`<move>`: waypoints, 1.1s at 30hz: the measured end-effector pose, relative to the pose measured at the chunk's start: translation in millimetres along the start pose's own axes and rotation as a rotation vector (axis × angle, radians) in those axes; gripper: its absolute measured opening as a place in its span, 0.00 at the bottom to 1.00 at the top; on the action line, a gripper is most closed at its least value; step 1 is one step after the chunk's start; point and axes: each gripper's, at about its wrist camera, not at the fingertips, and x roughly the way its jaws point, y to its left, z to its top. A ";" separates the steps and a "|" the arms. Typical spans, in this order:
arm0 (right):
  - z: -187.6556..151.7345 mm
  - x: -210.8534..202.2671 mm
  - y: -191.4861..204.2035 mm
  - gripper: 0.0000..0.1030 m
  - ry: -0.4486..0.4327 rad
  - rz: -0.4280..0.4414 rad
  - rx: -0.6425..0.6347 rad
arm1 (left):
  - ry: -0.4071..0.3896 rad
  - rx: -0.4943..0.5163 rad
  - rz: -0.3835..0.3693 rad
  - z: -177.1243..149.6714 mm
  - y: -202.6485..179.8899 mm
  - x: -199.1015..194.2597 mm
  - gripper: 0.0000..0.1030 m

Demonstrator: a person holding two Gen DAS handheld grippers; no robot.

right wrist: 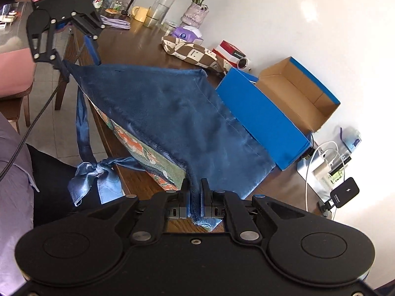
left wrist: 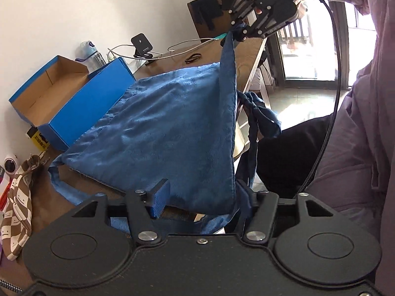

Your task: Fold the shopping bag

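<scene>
pinching blue bag [right wrist: 172, 113] corner

Little lettering is legible on the cluttered wooden table. A small black charger [right wrist: 344, 192] on a stand shows a white lightning-bolt sign on its face, with a line of white print beneath too fine to read. A yellow label [left wrist: 39, 143] beside the blue box [left wrist: 81, 103] carries black characters, blurred beyond reading.
</scene>
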 end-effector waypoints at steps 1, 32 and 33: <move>-0.4 -0.5 -0.2 0.07 0.000 -0.001 0.006 | -0.002 0.006 0.010 0.1 -0.3 0.3 0.55; 14.5 -35.7 -22.9 0.03 -0.091 0.213 0.073 | -0.268 -0.252 -0.097 38.1 74.5 -87.9 0.06; 16.2 -37.6 -26.8 0.03 -0.101 0.215 0.084 | -0.296 -0.263 -0.087 41.1 86.5 -89.1 0.06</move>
